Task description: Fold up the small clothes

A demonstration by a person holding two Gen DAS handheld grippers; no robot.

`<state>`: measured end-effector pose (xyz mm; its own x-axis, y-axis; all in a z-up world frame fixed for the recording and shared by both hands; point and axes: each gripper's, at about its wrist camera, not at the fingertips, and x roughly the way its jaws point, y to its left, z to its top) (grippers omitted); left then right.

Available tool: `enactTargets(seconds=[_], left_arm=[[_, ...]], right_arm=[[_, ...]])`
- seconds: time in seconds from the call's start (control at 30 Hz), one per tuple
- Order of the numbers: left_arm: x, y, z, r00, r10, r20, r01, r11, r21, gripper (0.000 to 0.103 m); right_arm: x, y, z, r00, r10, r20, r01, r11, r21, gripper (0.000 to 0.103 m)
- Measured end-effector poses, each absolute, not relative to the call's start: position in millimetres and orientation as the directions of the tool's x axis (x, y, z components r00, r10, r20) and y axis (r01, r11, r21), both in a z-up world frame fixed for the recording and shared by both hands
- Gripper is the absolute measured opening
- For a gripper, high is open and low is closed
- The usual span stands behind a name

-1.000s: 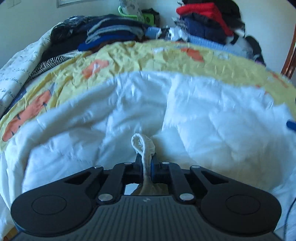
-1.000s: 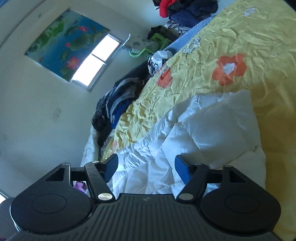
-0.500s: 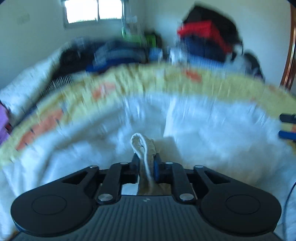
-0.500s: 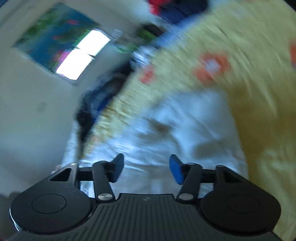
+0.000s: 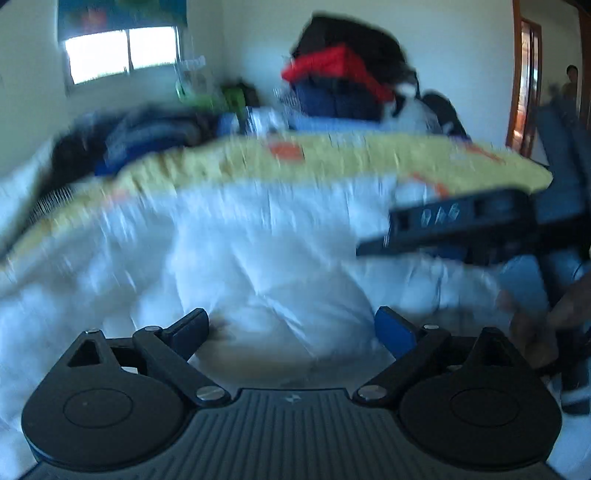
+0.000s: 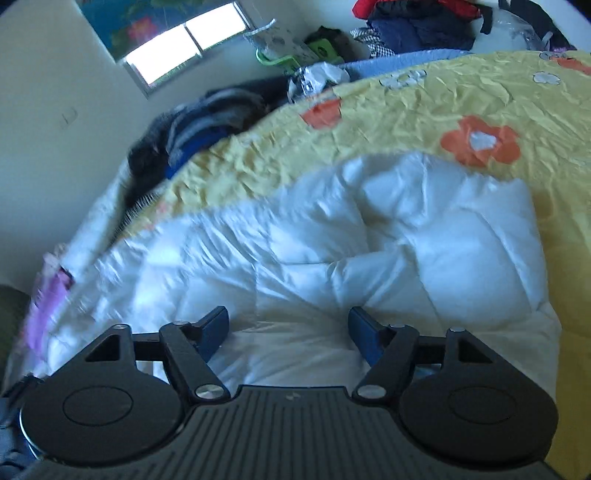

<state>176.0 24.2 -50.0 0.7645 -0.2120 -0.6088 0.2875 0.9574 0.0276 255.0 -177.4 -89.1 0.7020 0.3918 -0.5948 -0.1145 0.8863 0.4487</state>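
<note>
Both jaws opening with nothing between: left hand-held gripper (image 5: 291, 326) and right hand-held gripper (image 6: 288, 326) over white duvet (image 6: 369, 251) on bed; small garment not visible.

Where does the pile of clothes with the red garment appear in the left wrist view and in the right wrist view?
Left wrist: the red-topped clothes pile sits top centre, behind the yellow bedspread.
Right wrist: the pile is at the top edge, right of centre.
Shared landmark: the bright window, upper left in both.

"Can you read the pale marks on that black bar (image 5: 454, 225) at your right?"
"No, it's too smeary. The far heap of red and dark clothes (image 5: 343, 85) is fuzzy too."
</note>
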Motion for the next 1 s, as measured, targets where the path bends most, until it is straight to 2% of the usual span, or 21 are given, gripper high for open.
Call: enactTargets(seconds=[0.1, 0.23, 0.37, 0.43, 0.47, 0.6, 0.67, 0.73, 0.83, 0.9, 1.0], left_arm=[[183.4, 29.2, -71.3, 0.734, -0.196, -0.65, 0.271, 0.962, 0.016, 0.099], [189.5, 26.4, -86.9, 0.732, -0.168, -0.66, 0.239, 0.971, 0.018, 0.099], [183.4, 26.9, -93.0, 0.75, -0.151, -0.644, 0.234, 0.971, 0.045, 0.099], [180.8, 27.9, -92.0, 0.755, -0.156, -0.637, 0.238, 0.97, 0.045, 0.099], [180.4, 28.1, -90.4, 0.756, -0.162, -0.635, 0.246, 0.968, 0.045, 0.099], [157.5, 45.4, -67.2, 0.794, -0.168, -0.585, 0.238, 0.97, 0.044, 0.098], [130.9, 73.5, -43.7, 0.841, -0.161, -0.516, 0.197, 0.98, 0.015, 0.098], [100.3, 109.4, -21.5, 0.898, -0.081, -0.433, 0.103, 0.994, 0.028, 0.099], [63.9, 169.2, -4.8, 0.937, 0.11, -0.332, -0.093, 0.993, 0.068, 0.101], [44.9, 214.1, -3.5, 0.912, 0.268, -0.309, -0.26, 0.963, 0.067, 0.101], [20.4, 276.0, -4.4, 0.825, 0.456, -0.334, -0.484, 0.875, 0.001, 0.101]], right_arm=[[251.9, -171.8, -93.9, 0.69, 0.393, -0.608, -0.151, 0.9, 0.41, 0.076], [256.7, -160.1, -82.5, 0.685, 0.361, -0.633, -0.153, 0.921, 0.359, 0.075], [252.1, -154.1, -62.6, 0.724, 0.394, -0.566, -0.2, 0.905, 0.375, 0.081], [262.1, -149.1, -74.8, 0.675, 0.391, -0.626, -0.183, 0.91, 0.372, 0.089], [268.8, -150.0, -86.8, 0.638, 0.398, -0.659, -0.165, 0.907, 0.388, 0.089], [266.8, -160.0, -85.0, 0.655, 0.413, -0.633, -0.137, 0.888, 0.438, 0.086], [256.4, -168.0, -69.8, 0.705, 0.433, -0.562, -0.138, 0.861, 0.49, 0.084], [244.1, -169.5, -53.7, 0.743, 0.456, -0.491, -0.168, 0.836, 0.522, 0.084], [232.4, -153.5, -39.1, 0.702, 0.554, -0.448, -0.229, 0.771, 0.594, 0.082], [227.3, -127.8, -41.0, 0.61, 0.672, -0.419, -0.25, 0.665, 0.704, 0.082], [220.0, -48.1, -50.6, 0.403, 0.829, -0.388, -0.281, 0.515, 0.81, 0.082]])
